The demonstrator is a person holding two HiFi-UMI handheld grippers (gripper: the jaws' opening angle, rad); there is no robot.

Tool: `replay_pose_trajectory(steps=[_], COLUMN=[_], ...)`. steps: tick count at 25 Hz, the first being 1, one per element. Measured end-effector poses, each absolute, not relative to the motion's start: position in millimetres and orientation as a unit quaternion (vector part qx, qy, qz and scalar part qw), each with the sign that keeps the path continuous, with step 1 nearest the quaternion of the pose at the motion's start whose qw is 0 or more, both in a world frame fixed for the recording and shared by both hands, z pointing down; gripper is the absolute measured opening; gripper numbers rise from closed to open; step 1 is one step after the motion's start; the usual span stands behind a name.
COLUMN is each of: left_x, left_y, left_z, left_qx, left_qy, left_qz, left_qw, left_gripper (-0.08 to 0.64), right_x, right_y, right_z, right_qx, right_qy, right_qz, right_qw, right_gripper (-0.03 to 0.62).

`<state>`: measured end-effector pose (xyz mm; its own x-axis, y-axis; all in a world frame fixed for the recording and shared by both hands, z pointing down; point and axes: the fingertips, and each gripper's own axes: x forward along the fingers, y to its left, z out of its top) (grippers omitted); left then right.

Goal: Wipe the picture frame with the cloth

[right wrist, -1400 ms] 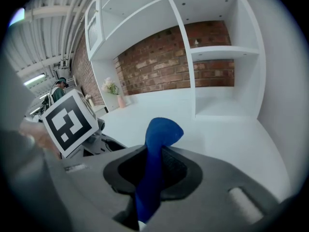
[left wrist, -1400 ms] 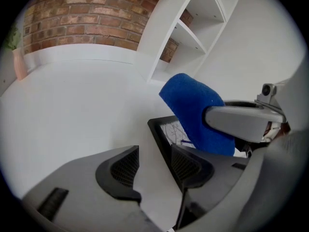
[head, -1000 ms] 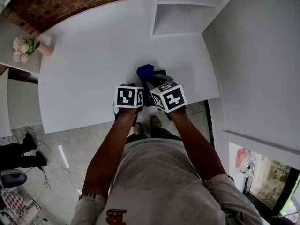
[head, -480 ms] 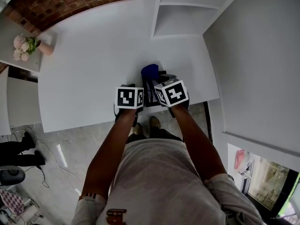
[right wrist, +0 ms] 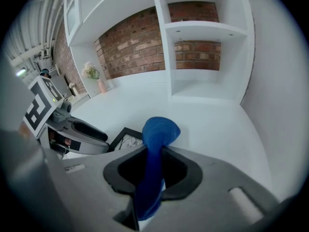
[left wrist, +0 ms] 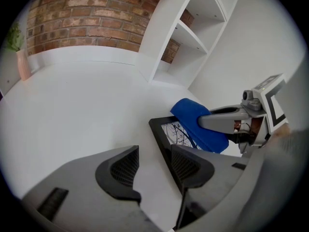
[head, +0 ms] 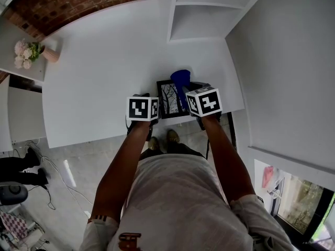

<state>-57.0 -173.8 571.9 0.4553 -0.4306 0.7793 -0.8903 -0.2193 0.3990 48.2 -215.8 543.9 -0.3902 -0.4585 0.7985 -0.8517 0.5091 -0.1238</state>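
Counter (head: 99,61): white and broad, with a brick wall (head: 78,4) behind its back edge and a white shelf unit (head: 204,9) standing at its back right corner.
Picture frame (head: 170,98): black rim around a pale print of bare branches. It lies close to the counter's front edge, toward the front right corner. The left gripper view shows it (left wrist: 175,131) just right of that claw, and the right gripper view shows one corner (right wrist: 126,138) left of the cloth.
Cloth (head: 181,80): blue and bunched into a rounded wad. It sits over the right side of the frame, covering part of the print (left wrist: 195,119).
Right claw (right wrist: 153,170): closed on the cloth (right wrist: 157,129), which runs as a narrow band between the jaws and bulges out past their tips. The claw reaches in from the frame's right side, above the counter's front edge.
Left claw (left wrist: 153,168): jaws a little apart, with only bare counter in the gap. The frame's left rim runs behind its right-hand jaw, and I cannot tell whether they touch.
Flowers (head: 26,51): pink, in a small vase on a separate ledge off the counter's back left corner.
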Motion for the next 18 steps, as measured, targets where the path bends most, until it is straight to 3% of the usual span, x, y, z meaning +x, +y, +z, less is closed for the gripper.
replay_pose_trajectory(steps=[7,18], left_x=[-55.9,-56.6], left_y=[-172.6,-173.4], left_z=[571.9,571.7], left_qx=[0.734,0.734], left_qy=[-0.450,-0.453], left_qz=[0.262,0.256], left_qw=[0.436,0.438], left_gripper=[0.204,0.202], right_x=[62.5,10.4], right_y=[-211.8,-189.1], right_z=[538.5,509.2], right_qx=[0.428,0.389], right_qy=[-0.786,-0.820], right_qz=[0.276,0.318], right_qw=[0.350,0.275], right_gripper=[0.071,0.071])
